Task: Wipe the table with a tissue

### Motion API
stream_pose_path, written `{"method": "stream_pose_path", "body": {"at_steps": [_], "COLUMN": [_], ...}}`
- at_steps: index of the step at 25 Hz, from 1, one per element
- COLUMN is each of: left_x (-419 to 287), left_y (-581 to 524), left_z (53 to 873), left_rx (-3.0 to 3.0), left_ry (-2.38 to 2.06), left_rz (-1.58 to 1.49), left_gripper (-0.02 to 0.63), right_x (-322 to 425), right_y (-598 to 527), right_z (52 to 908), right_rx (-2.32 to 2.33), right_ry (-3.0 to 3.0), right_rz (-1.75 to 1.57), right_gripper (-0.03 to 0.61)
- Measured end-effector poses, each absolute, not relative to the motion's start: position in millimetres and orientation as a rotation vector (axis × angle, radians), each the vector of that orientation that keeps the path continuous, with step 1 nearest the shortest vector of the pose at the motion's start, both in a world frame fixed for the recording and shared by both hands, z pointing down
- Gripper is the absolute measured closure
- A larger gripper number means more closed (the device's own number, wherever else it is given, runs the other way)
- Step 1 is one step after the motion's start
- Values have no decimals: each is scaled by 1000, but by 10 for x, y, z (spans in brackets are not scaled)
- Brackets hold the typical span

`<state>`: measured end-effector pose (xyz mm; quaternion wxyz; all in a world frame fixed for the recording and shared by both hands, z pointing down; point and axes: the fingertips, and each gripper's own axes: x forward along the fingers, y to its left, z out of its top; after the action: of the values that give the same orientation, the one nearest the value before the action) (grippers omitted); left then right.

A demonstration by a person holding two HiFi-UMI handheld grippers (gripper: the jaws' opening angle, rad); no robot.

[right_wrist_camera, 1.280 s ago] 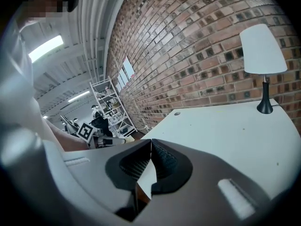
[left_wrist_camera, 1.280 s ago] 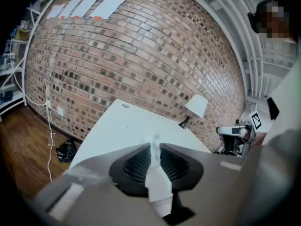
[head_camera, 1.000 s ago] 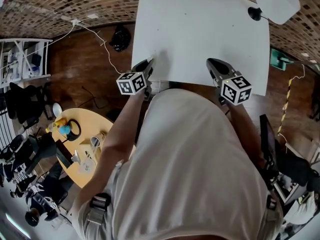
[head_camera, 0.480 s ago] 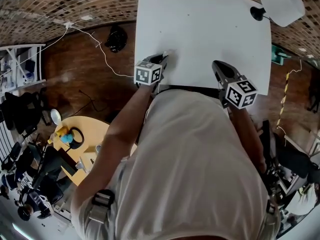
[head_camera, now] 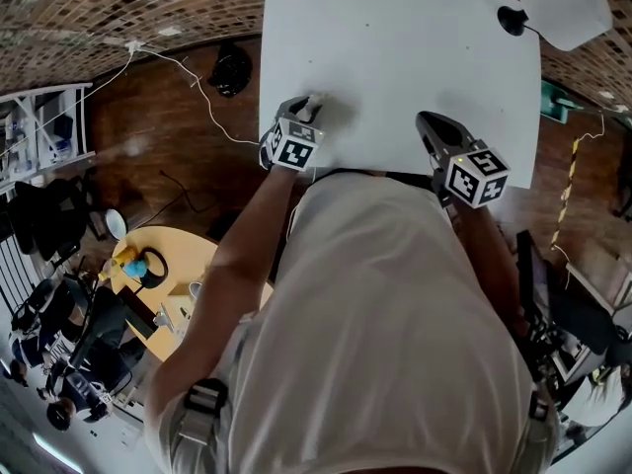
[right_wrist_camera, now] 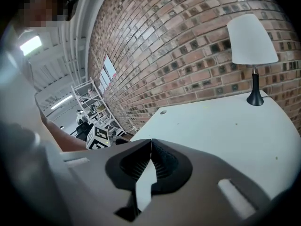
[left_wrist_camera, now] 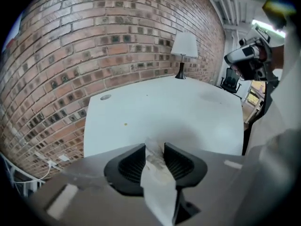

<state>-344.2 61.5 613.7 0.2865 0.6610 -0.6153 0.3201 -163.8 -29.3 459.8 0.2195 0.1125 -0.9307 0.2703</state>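
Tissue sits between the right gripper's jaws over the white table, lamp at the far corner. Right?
No. The tissue sits between the left gripper's jaws, which have just been opening, as the left gripper view shows. The right gripper's jaws are shut with nothing between them. The white table and the lamp at its far corner are as stated.

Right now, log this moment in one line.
left tongs: just opening, crumpled white tissue between | right tongs: shut, empty
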Motion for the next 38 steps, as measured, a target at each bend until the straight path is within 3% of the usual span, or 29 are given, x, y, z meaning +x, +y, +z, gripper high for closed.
{"method": "stream_pose_path", "body": {"at_steps": [8, 14, 24, 31, 38], "left_x": [-3713, -3721, -3979, -4293, -4253], "left_y": [800, 776, 929, 1159, 1226], "left_z": [6194, 6222, 6234, 6130, 6076], "left_rx": [1646, 1657, 1518, 1465, 1449], "left_ry": [-1688, -1671, -1712, -1786, -1807], "left_rz": [846, 896, 668, 783, 614], "left_gripper": [525, 534, 548, 551, 569], "right_x": [-1478, -1463, -1447, -1431, -1405], "right_y": [-384, -396, -404, -349, -314], "right_z": [4633, 4648, 4624, 4650, 4642], "right_rx": [341, 353, 382, 376, 366], "right_ry": [-2572, -2575, -2582, -2576, -2578], "right_rz": [776, 794, 793, 792, 792], "right_gripper": [569, 570, 569, 569, 570]}}
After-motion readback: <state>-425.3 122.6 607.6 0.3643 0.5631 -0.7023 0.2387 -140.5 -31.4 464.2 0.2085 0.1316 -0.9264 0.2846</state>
